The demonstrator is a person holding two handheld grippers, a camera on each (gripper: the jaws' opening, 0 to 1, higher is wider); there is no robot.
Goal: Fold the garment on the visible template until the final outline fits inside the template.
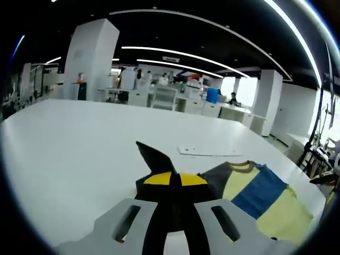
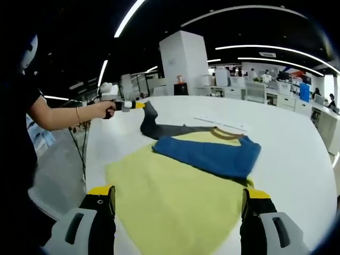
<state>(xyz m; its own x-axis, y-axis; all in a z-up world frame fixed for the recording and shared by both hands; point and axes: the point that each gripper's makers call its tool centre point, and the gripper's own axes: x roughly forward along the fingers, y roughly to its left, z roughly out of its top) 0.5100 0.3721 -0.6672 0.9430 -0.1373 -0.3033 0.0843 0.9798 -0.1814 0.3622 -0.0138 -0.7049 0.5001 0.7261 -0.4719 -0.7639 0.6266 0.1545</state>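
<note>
While the yellow knit sweater [image 2: 175, 196] with blue and grey bands lies centre-frame on the white table [image 2: 297, 149] | left gripper [image 1: 170, 183] clenched on its grey sleeve [image 1: 154, 159], lifted | right gripper [image 2: 178, 204] released, hovering | folding barely begun; template unclear.

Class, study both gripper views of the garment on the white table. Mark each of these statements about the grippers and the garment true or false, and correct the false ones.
1. The left gripper is shut on a dark grey sleeve of the yellow, blue and grey knitted garment. True.
2. The right gripper is clamped on the garment's hem. False: its jaws stand wide apart above the yellow cloth, gripping nothing.
3. A blue sleeve lies folded across the garment's body. True.
4. The garment hangs over the edge of the white table. False: it lies on the tabletop, only the grey sleeve lifted.
</note>
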